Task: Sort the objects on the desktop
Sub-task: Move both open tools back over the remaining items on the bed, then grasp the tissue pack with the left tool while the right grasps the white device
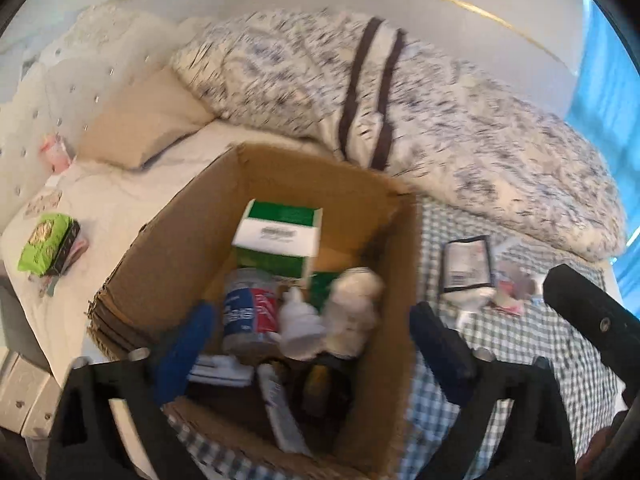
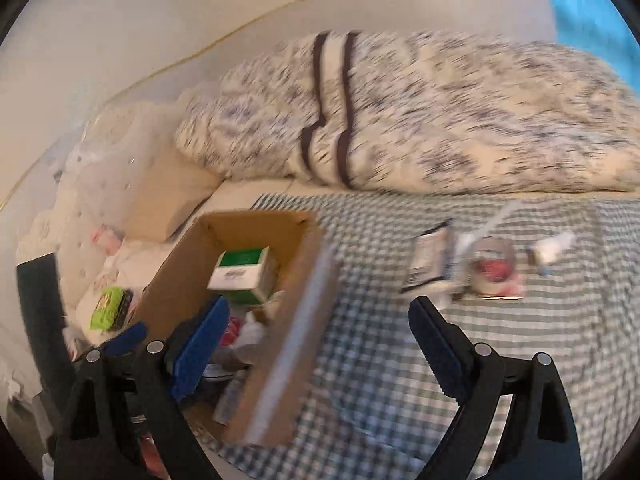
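Cardboard box (image 1: 372, 280): brown, open-topped, straight ahead of and below left gripper (image 1: 312, 344); ahead-left of right gripper (image 2: 320, 344).
Left gripper: jaws spread wide, nothing between them, hovering over box.
Right gripper: jaws wide apart, empty, over checked cloth (image 2: 400, 360) beside box.
Box contents: green-and-white carton (image 1: 280, 236) at far side; blue-red can (image 1: 250, 312) and white bottle (image 1: 354, 312) nearer left gripper; white crumpled piece (image 1: 298, 324) between them; tube (image 1: 280, 412) closest.
Loose items: ahead-right of right gripper on cloth – dark-edged packet (image 2: 428, 260), tape roll, possibly (image 2: 494, 268), blurred; small white bottle (image 2: 554, 246) further right.
Green packet (image 1: 46, 244): far left of left gripper, on white sheet.
Patterned duvet (image 2: 440, 120): heaped beyond everything.
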The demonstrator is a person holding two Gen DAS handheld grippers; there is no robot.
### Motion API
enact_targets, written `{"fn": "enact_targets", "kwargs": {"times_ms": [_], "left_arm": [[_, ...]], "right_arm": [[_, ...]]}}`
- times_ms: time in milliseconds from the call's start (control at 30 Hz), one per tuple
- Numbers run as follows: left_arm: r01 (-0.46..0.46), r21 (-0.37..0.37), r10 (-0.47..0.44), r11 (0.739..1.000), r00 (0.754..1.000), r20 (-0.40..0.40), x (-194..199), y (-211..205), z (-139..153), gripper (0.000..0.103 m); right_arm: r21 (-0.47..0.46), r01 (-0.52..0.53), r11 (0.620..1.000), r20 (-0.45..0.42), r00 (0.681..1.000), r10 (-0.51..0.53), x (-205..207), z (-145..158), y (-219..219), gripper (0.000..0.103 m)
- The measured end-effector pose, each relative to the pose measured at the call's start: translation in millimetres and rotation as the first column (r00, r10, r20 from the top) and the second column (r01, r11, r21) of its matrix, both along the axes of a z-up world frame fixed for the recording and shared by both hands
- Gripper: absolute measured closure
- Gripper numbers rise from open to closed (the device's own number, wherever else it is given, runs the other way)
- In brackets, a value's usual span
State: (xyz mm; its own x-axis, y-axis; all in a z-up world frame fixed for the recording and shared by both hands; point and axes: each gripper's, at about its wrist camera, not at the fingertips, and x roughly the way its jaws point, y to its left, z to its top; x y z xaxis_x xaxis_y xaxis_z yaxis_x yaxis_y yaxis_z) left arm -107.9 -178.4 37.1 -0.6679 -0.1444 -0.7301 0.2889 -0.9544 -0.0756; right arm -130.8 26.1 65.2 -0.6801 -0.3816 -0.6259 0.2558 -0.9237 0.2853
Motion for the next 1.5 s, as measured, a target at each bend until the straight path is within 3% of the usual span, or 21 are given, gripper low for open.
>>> {"fn": "enact_targets", "kwargs": {"times_ms": [167,333,400,533,633,733,833,900,1133,1333,1500], "left_arm": [[0.073,0.015,-0.072,0.997,0.997,-0.021,19,51,21,0.000],[0.132,0.132,-0.127,0.983,0.991,-0.047,32,89,15,0.000],[0.127,0.132,-0.124,0.983,0.992,-0.034,33,103,10,0.000],[0.165,0.107,-0.162,0.980,0.986,-0.042,30,131,-1,0.000],[0.196,0.101,-0.192,0.975,0.980,-0.048,20,147,-13,0.000],[0.205,-0.014,-0.205,0.979,0.978,-0.030,2,167,-25,0.000],[0.240,-0.138,-0.245,0.961,0.969,-0.015,-21,187,-40,0.000],[0.260,-0.173,-0.263,0.950,0.965,0.007,-40,196,-53,0.000],[0.266,-0.196,-0.254,0.944,0.964,0.081,-109,199,-103,0.000],[0.257,-0.271,-0.217,0.928,0.962,0.167,-162,194,-148,0.000],[0.277,-0.276,-0.232,0.921,0.955,0.185,-188,190,-166,0.000]], "right_arm": [[0.010,0.144,0.990,-0.114,0.983,-0.142,44,13,78,0.009],[0.097,0.291,0.952,-0.205,0.942,-0.267,83,7,140,0.008],[0.129,0.337,0.933,-0.226,0.926,-0.303,93,-1,162,0.007],[0.137,0.350,0.927,-0.198,0.926,-0.321,100,-18,196,0.007],[0.104,0.337,0.936,-0.126,0.938,-0.324,94,-33,219,0.003],[0.061,0.333,0.941,-0.084,0.941,-0.327,85,-50,235,0.003],[0.058,0.325,0.944,-0.051,0.945,-0.323,69,-65,243,0.004],[0.047,0.301,0.952,-0.019,0.954,-0.300,54,-74,249,0.004],[0.084,0.297,0.951,0.042,0.953,-0.301,-10,-101,252,0.007],[0.097,0.276,0.956,0.081,0.956,-0.283,-53,-119,244,0.007],[0.126,0.245,0.961,0.095,0.962,-0.258,-108,-130,231,0.007]]}}
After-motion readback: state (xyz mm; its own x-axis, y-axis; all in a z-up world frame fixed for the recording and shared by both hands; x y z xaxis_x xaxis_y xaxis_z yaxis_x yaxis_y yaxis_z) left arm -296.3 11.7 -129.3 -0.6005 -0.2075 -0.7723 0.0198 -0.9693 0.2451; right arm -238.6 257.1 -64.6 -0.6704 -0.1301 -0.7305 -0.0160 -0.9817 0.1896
